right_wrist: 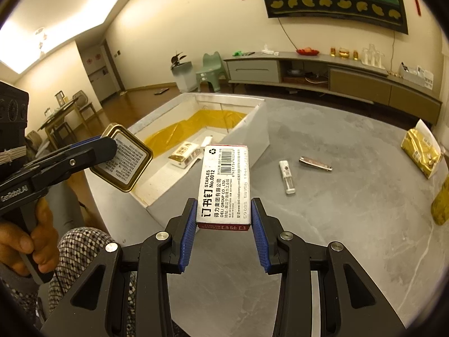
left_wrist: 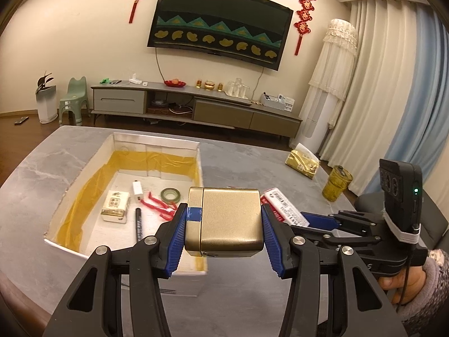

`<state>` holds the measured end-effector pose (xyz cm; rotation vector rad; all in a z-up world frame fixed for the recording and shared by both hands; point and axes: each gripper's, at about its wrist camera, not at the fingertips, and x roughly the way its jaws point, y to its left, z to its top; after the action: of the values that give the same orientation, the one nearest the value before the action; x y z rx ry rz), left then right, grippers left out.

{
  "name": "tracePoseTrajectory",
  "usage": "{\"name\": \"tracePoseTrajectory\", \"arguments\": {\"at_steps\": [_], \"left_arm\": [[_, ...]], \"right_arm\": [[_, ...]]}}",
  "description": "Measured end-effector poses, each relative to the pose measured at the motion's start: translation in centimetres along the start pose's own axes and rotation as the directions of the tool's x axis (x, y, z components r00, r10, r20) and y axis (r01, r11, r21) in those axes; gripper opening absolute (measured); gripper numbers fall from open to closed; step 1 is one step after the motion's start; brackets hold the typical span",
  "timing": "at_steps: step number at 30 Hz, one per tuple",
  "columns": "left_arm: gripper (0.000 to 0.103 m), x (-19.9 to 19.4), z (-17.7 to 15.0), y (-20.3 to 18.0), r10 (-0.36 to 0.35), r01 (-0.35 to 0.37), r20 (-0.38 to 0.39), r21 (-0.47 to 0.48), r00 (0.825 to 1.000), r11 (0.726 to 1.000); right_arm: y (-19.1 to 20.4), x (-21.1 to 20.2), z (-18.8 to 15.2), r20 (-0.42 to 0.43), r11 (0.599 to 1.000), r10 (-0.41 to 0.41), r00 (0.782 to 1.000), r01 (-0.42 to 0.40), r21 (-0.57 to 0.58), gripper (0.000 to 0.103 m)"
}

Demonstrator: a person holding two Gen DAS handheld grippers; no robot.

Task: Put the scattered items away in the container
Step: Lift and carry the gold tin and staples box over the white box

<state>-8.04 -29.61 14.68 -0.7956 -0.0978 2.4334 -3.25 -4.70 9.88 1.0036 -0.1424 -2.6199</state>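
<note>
Currently both claws are loaded. My left claw (left_wrist: 224, 224) is clamped on the square gold metal tin (left_wrist: 227, 221), pads pressed on its two side faces, and holds it in the air over the near right corner of the open white cardboard box with yellow lining (left_wrist: 84, 168). My right claw (right_wrist: 223, 224) is closed on the near end of the flat staples box, white-labelled with red edges (right_wrist: 224, 185); its long axis runs straight out along the fingers, pointing far, toward the cardboard box's right wall.

Key relation: the container lies left and far of the right claw, directly beneath and beyond the left one. I judge the left side nearer to a drop.

Inside already: small boxed pack, white adapter, red clips, green tape roll, black pen. On the grey marble surface (right_wrist: 350, 210), right of the container, a white lighter-shaped item (right_wrist: 286, 177) and a metal nail clipper (right_wrist: 315, 164) remain.
</note>
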Motion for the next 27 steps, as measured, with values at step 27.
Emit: {"name": "tracePoseTrajectory", "arguments": {"at_steps": [27], "left_arm": [[0.052, -0.8, 2.7, 7.8, 0.089, -0.088, 0.047, -0.015, 0.995, 0.996]], "right_arm": [[4.4, 2.9, 3.4, -0.021, 0.996, 0.009, 1.0, -0.011, -0.084, 0.04]]}}
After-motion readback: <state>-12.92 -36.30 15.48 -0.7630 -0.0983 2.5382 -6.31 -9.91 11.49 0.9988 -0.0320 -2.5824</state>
